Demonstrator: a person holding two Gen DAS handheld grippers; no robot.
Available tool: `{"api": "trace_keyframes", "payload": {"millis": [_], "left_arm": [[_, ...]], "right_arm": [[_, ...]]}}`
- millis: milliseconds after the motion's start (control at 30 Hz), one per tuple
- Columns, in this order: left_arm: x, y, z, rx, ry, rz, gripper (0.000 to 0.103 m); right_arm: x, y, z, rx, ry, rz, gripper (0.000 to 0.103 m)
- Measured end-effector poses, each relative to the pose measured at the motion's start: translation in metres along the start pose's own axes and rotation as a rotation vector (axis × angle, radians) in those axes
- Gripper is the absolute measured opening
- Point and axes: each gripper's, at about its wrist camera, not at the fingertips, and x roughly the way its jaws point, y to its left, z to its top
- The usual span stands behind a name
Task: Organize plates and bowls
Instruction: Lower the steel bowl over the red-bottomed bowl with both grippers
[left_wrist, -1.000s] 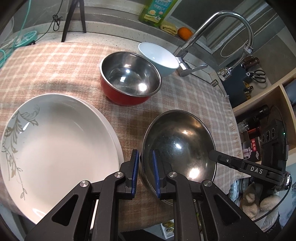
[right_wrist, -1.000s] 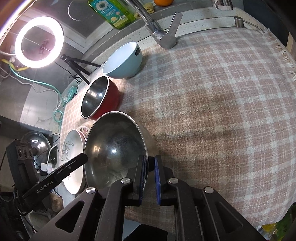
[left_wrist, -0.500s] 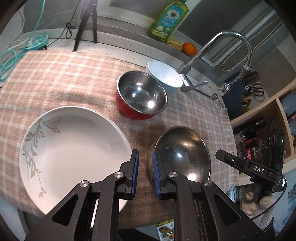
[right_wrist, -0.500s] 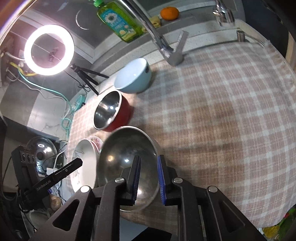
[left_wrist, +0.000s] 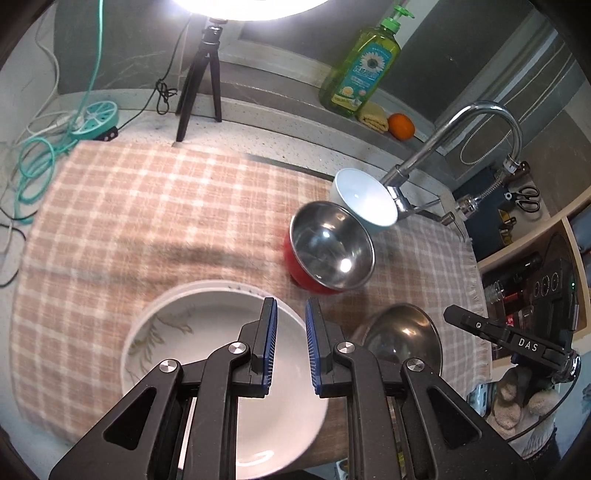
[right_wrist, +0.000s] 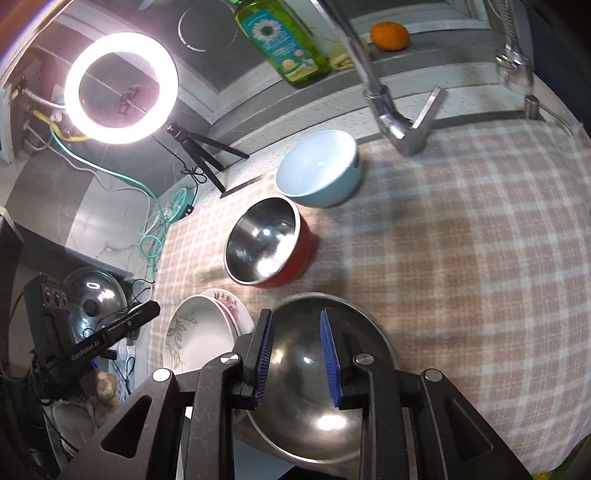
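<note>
Both tools empty above dishes on checked cloth.
Left tool narrow-gapped, gripping nothing, over white plate; right tool opening, nothing between pads, over steel bowl. Beyond: red bowl, then blue bowl by faucet.

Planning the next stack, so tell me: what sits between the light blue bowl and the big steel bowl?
The red bowl with a steel inside sits between the light blue bowl and the big steel bowl, clearest in the right wrist view.
</note>
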Motion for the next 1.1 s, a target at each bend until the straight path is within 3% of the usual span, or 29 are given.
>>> {"api": "trace_keyframes", "payload": {"millis": [433,833,1100], "left_arm": [[0.054,0.014,0.058,0.137,0.157,-0.097,0.014],[0.100,0.018,0.082,0.168,0.260,-0.142,0.014],[0.114,0.016,0.087,0.185,0.290,-0.151,0.014]], "right_arm": [[0.049,0.026,0.035,0.116,0.009,-0.079,0.023],[0.080,0.013,0.053,0.241,0.008,-0.132,0.023],[0.092,0.006,0.057,0.256,0.022,-0.158,0.023]]}}
